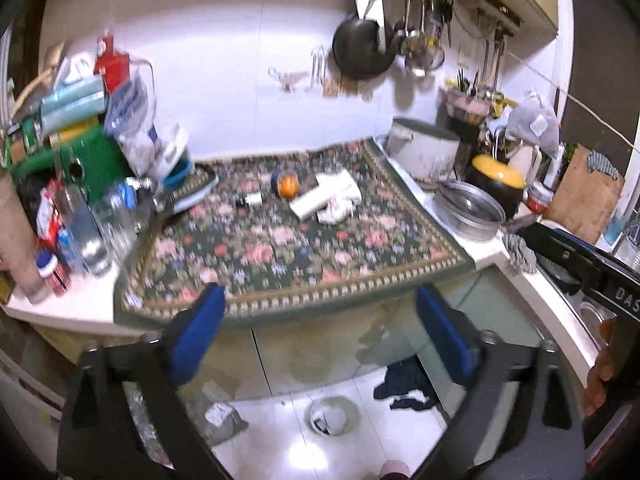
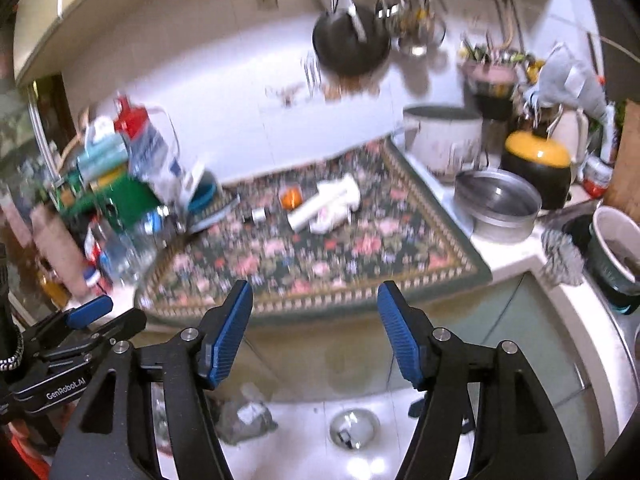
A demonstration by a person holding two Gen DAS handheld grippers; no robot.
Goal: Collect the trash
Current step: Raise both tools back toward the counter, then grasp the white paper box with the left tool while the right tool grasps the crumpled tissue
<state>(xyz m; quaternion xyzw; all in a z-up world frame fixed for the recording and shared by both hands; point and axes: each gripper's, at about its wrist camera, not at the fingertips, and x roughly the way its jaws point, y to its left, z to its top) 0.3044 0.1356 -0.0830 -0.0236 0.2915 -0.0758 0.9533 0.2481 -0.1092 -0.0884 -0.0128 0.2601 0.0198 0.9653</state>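
Observation:
On the counter lies a floral cloth (image 1: 304, 256) (image 2: 320, 264). Toward its far side sit a white box with crumpled white paper (image 1: 328, 196) (image 2: 328, 204), a round orange item (image 1: 287, 185) (image 2: 291, 198) and a small dark-capped bottle (image 1: 250, 200) (image 2: 258, 214). My left gripper (image 1: 320, 304) hangs before the cloth's near edge, jaws wide open and empty. My right gripper (image 2: 315, 296) is beside it, also open with nothing between its blue pads (image 2: 230, 332). Both are well short of the items. A grey crumpled bag (image 1: 222, 416) (image 2: 248, 416) lies on the floor below.
Bottles and a green rack (image 1: 80, 160) crowd the counter's left end. A white pot (image 1: 424, 148), a steel basin (image 1: 468, 208) and a black-and-yellow cooker (image 1: 498, 182) stand right. A pan (image 1: 360, 48) and utensils hang on the wall. The floor has a drain (image 1: 332, 416) and a dark cloth (image 1: 404, 388).

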